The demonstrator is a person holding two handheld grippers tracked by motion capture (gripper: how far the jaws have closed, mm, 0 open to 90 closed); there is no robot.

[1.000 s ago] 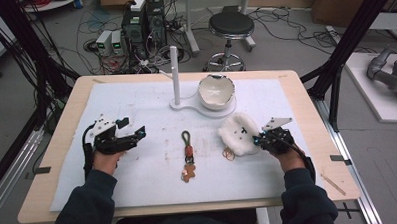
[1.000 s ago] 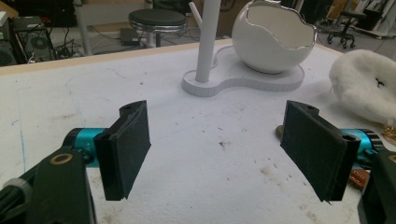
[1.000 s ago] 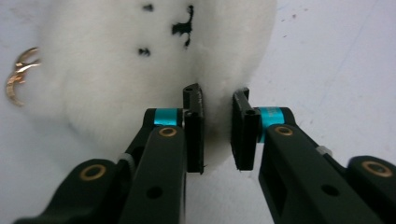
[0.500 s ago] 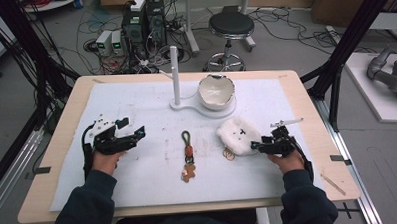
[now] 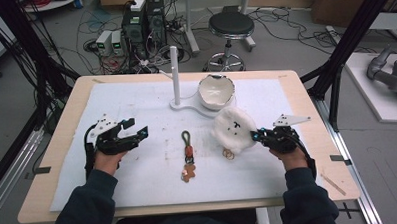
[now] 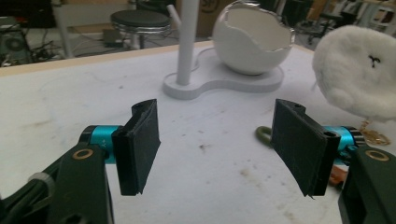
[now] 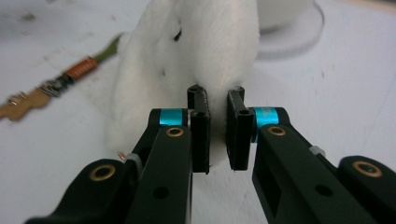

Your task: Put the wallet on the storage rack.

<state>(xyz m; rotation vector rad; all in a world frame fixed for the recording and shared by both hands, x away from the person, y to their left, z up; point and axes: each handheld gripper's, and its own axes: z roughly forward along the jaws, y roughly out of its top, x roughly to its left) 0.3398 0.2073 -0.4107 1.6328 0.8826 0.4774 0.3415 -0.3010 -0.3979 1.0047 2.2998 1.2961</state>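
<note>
- We see a wooden surface (image 5: 306,103) covered by a white mat (image 5: 136,104), with a person's two forearms coming in from the near edge.
- On the far middle of the mat stands a white stand (image 5: 186,103) with an upright post (image 5: 174,73); a white bowl with a broken-looking rim (image 5: 216,91) sits on its base.
- We find the fluffy white plush (image 5: 234,129), with a small dark mark on its face, just in front of the bowl and right of centre, raised on its edge.
- Our right claw (image 5: 256,136) is pressed nearly together, pinching the plush's fur at its right side (image 7: 219,70).
- Our left claw (image 5: 136,130) rests on the left of the mat, spread wide and holding nothing (image 6: 215,144).
- A keychain with a green loop and a small brown figure (image 5: 187,157) lies flat at the middle, well apart from the left claw.
- Small gold rings (image 5: 228,153) lie just beside the plush's lower edge.
</note>
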